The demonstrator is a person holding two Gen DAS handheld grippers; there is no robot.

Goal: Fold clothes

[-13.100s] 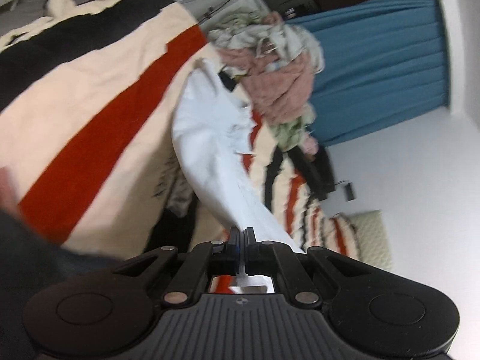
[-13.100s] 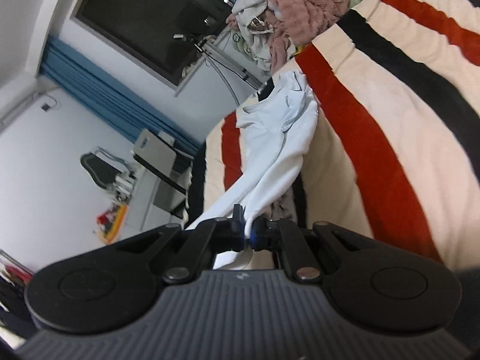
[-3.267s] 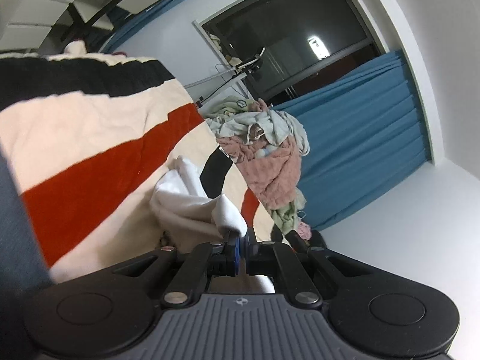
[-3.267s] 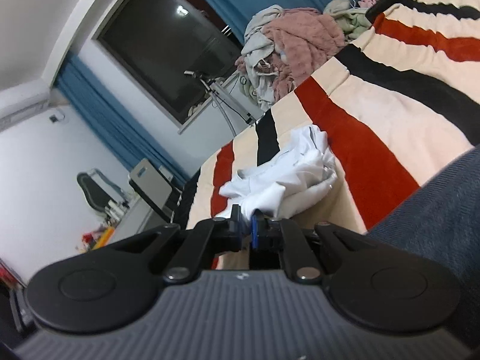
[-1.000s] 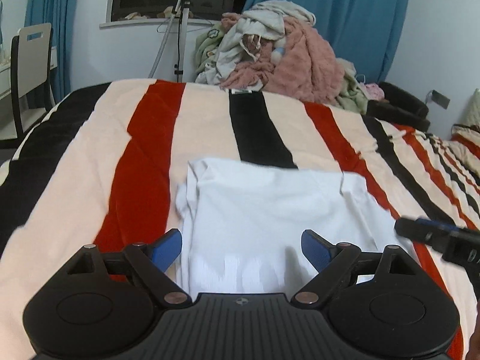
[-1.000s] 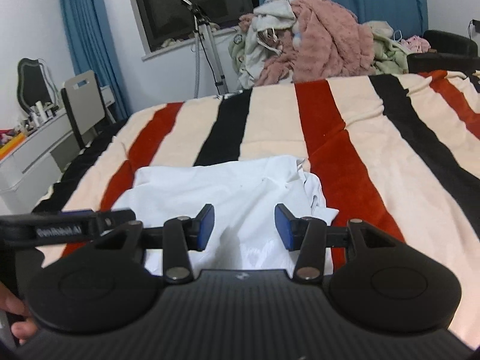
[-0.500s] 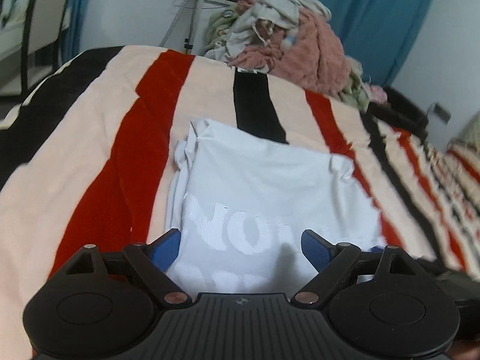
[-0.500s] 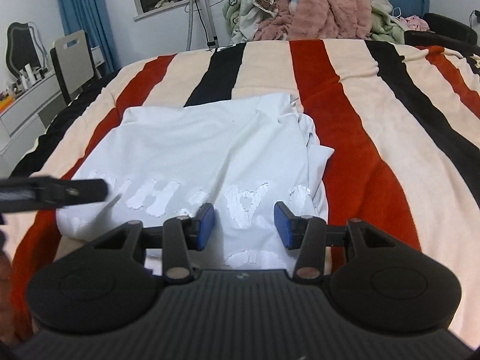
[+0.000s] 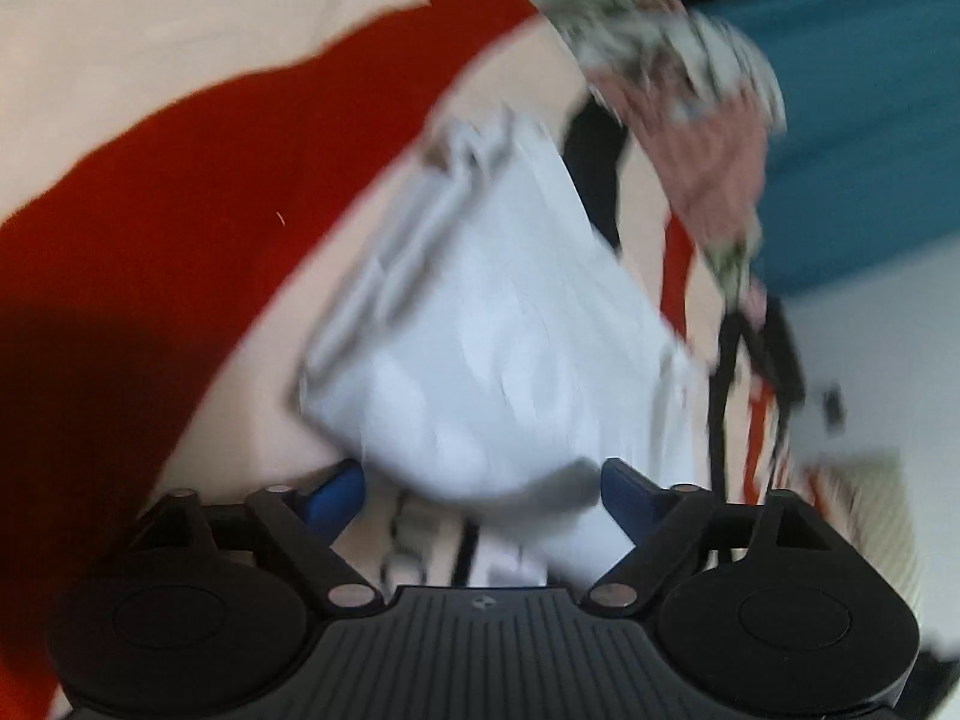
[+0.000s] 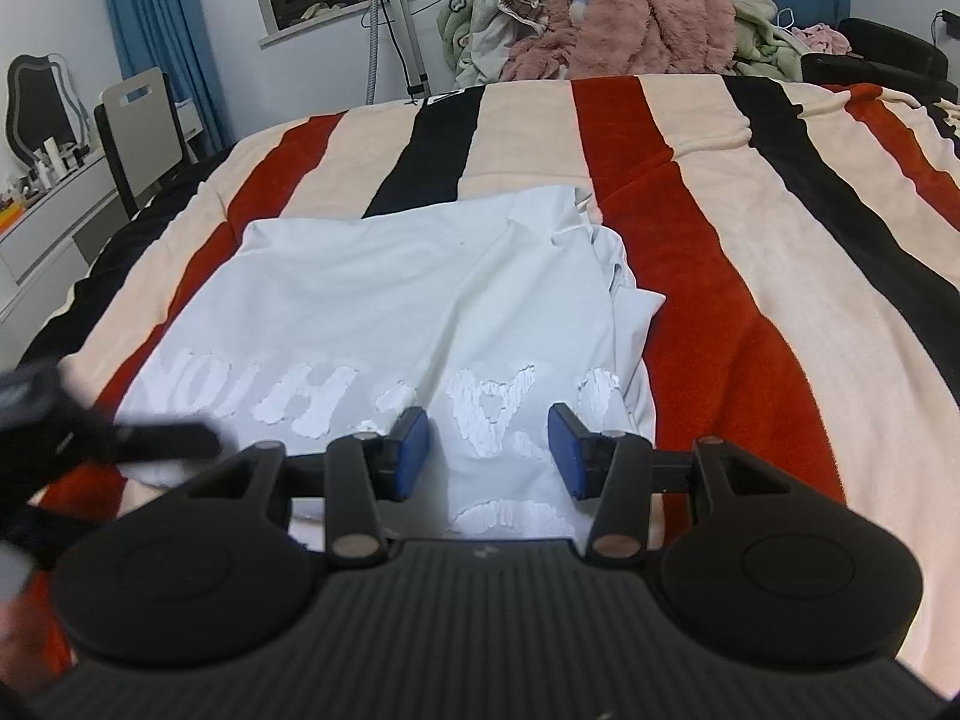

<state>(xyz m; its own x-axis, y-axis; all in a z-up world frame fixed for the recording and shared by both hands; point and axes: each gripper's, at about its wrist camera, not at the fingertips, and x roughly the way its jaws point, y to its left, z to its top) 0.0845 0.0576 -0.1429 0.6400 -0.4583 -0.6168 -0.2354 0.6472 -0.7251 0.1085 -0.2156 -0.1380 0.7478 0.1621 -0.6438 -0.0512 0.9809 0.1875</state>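
White T-shirt [image 10: 384, 324]: lies spread flat on the striped blanket [image 10: 750, 276], printed side up, white lettering across the near part; right edge bunched into loose folds beside a red stripe. In the left wrist view the same shirt [image 9: 498, 348] is heavily blurred and tilted, its near edge lying between the fingers.

Left gripper [image 9: 483, 489]: jaws apart and just been closing, blue pads on either side of the shirt's near edge; pads not seen pressing on the cloth. In the right wrist view it shows as a dark blurred bar [image 10: 120, 438] at the shirt's left near corner.

Right gripper [image 10: 489, 450]: jaws partly apart, released, blue pads hovering over the printed lettering, nothing clamped between them.

Heap of clothes [image 10: 600, 18]: pink, grey and green garments piled at the far end of the bed.

Surroundings: blue curtain [image 10: 162, 54], chair [image 10: 144, 120] at left, tripod stand [image 10: 390, 18] by the dark window
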